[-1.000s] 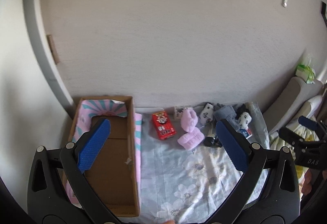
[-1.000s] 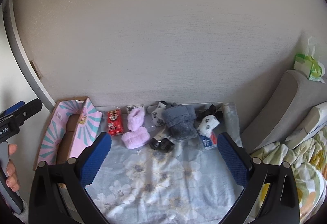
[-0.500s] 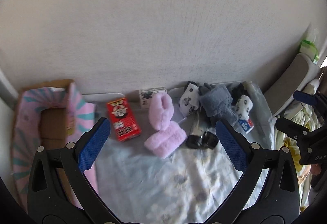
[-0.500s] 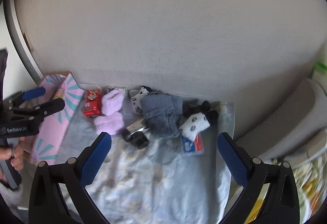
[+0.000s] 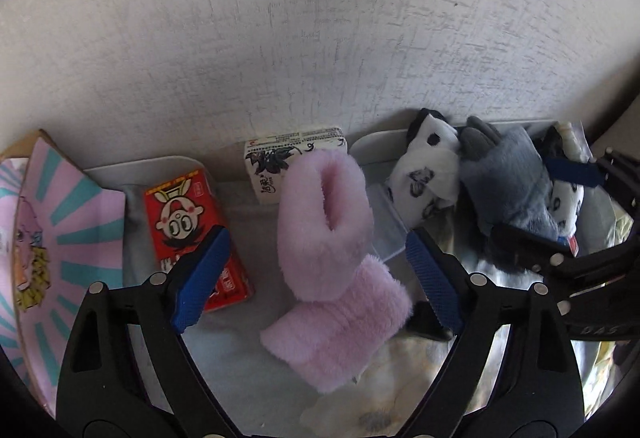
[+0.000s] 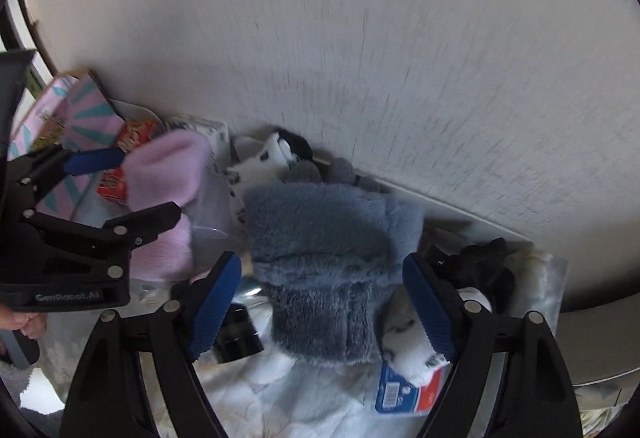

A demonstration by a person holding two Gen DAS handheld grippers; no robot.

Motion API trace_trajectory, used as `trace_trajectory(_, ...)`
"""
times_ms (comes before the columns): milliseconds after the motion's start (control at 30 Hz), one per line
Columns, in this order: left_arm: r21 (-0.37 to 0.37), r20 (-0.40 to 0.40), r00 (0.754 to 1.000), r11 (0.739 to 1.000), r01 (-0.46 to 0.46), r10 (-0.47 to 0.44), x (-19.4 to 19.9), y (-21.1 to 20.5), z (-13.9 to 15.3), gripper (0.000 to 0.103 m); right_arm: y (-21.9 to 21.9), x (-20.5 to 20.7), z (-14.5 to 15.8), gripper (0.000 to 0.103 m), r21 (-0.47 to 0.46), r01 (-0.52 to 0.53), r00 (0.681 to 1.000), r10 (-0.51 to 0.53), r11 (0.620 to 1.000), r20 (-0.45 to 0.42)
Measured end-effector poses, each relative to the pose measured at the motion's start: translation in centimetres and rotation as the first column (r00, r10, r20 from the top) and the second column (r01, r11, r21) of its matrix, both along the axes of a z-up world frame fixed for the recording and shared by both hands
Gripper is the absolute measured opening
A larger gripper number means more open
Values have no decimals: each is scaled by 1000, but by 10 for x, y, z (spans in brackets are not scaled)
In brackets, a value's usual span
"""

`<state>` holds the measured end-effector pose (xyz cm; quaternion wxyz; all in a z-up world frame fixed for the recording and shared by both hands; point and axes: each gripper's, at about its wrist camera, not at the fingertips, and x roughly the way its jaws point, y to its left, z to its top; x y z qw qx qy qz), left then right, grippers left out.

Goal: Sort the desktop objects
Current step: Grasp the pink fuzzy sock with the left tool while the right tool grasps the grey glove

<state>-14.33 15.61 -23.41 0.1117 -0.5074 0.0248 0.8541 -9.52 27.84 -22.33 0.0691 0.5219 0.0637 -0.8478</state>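
- The pink patterned box (image 5: 60,222) is cut off by the left edge in the left wrist view, so its inside does not show.
- The white carton (image 5: 280,158) is partly hidden behind the pink fluffy sock (image 5: 332,250); its small print is too small to read.
- A small black object (image 6: 236,334) lies partly behind the right tool (image 6: 322,308); I cannot tell what it is.
- The blue card (image 6: 404,392) is partly covered by the spotted white sock (image 6: 408,346); its text is not readable.
- The wall (image 6: 360,38) in the right wrist view is smeared by motion blur.
- Only a few fingers of the hand (image 6: 20,322) show at the left edge.
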Motion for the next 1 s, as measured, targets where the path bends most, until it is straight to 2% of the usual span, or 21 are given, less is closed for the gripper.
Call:
trace_trajectory(67, 0, 8, 1000, 1000, -7, 7, -3, 0, -3, 86, 1, -3, -7, 80, 3, 8, 1000, -8, 1000, 12)
trace_trajectory(100, -4, 10, 1000, 1000, -9, 9, -4, 0, -5, 81, 1, -4, -10, 79, 10, 10, 1000, -10, 1000, 17)
trace_trajectory(167, -14, 19, 1000, 1000, -19, 19, -6, 0, -8, 53, 3, -6, -16, 70, 21, 12, 1000, -13, 1000, 28)
trace_trajectory(233, -10, 52, 998, 1000, -25, 25, -8, 0, -12, 37, 5, -8, -19, 61, 9, 13, 999, -13, 1000, 40)
trace_trajectory(267, -3, 59, 998, 1000, -27, 28, -8, -1, -13, 33, 6, -9, -19, 57, 6, 12, 999, -12, 1000, 42)
trace_trajectory(333, -3, 58, 998, 1000, -24, 24, -6, -2, -10, 29, 5, -11, -19, 41, 15, 6, 999, -7, 1000, 46)
trace_trajectory(433, -13, 54, 999, 1000, -6, 7, -2, -2, -2, 27, 7, -13, -13, 33, 9, 5, 998, -5, 1000, 58)
trace_trajectory(500, -15, 49, 999, 1000, 3, -2, 1, -2, 8, 27, 10, -13, -10, 31, -13, 17, 998, -16, 1000, 68)
trace_trajectory(800, -26, 107, 994, 999, 26, -23, 26, -19, 57, 27, 14, -6, 25, 31, -68, 35, 993, -27, 997, 112)
trace_trajectory(933, -77, 100, 995, 997, 9, -1, 29, -36, 87, 27, 8, -8, 42, 31, -61, 21, 992, -13, 998, 124)
trace_trajectory(1000, -75, 99, 995, 997, 0, 8, 35, -45, 103, 27, 6, -5, 56, 31, -69, 15, 992, -6, 998, 128)
